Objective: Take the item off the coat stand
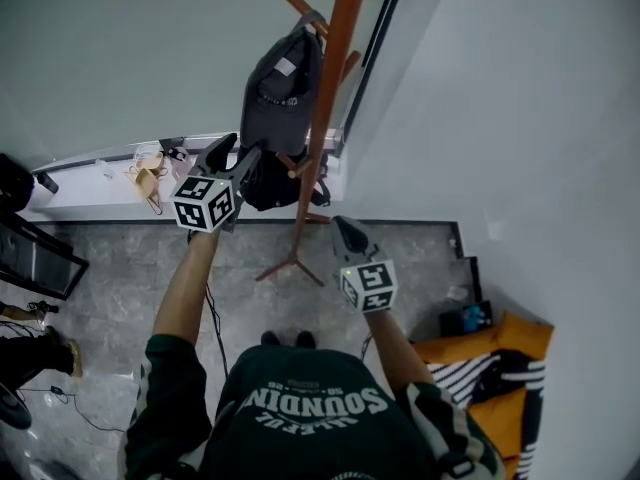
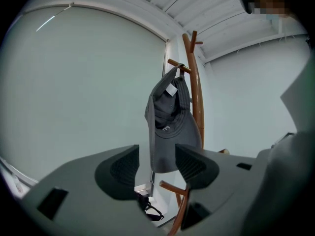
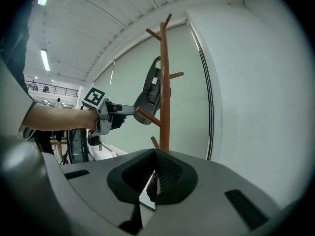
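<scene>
A dark grey cap [image 1: 282,86] hangs by its back strap from an upper peg of the brown wooden coat stand [image 1: 322,138]. My left gripper [image 1: 232,160] is raised to the cap's left and stands open. In the left gripper view the cap's brim [image 2: 170,132] hangs in line with the gap of the left gripper [image 2: 157,163]; I cannot tell whether they touch. The right gripper view shows the left gripper's tips at the edge of the cap [image 3: 149,90]. My right gripper [image 1: 350,234] is shut and empty, lower down, right of the stand's pole [image 3: 164,87].
A black item [image 1: 268,182] hangs lower on the stand. A white sill [image 1: 80,193] with a tan object [image 1: 147,178] runs under the window. An orange and striped bag [image 1: 500,368] lies at the lower right. A wall stands close on the right.
</scene>
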### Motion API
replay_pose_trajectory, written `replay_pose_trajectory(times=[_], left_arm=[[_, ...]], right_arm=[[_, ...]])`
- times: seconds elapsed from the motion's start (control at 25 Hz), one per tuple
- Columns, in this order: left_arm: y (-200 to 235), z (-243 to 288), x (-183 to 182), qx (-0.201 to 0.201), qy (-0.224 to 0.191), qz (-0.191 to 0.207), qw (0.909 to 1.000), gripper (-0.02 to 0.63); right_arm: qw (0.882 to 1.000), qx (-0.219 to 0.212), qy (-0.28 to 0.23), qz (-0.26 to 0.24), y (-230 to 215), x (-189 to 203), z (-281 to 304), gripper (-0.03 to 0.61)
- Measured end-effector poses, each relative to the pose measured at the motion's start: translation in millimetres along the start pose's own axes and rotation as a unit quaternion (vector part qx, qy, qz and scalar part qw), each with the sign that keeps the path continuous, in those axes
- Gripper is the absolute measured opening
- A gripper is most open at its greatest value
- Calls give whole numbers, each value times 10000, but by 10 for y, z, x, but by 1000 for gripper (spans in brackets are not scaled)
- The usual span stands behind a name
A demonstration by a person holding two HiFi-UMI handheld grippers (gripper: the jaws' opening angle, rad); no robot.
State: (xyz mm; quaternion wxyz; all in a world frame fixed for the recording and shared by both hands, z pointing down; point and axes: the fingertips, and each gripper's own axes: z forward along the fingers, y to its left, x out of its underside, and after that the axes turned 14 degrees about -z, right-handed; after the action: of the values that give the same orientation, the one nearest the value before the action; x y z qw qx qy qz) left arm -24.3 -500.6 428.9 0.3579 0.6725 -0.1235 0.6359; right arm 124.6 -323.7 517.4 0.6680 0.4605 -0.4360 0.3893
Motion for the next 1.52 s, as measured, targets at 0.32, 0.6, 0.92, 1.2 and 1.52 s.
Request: replay_pose_trajectory(times=[0.32, 0.6, 0.92, 1.2, 1.52], left_arm=[[54, 336, 55, 202, 172, -285, 9992, 212], [-3, 498, 32, 413, 190, -290, 9985, 204], [30, 483, -19, 460, 91, -270, 9985, 60], [116, 404, -148, 75, -96, 244, 9996, 26], [202, 340, -292, -36, -225, 145, 9996, 25]], right_arm=[[9997, 193, 118, 50, -153, 102, -66, -1], [9995, 271, 142, 119, -222, 126, -134, 0], [9991, 362, 118, 159, -288, 141, -162, 0], [9993, 330, -12, 153, -269, 105, -108, 0], [9991, 352, 39, 227, -275, 135, -111, 0]])
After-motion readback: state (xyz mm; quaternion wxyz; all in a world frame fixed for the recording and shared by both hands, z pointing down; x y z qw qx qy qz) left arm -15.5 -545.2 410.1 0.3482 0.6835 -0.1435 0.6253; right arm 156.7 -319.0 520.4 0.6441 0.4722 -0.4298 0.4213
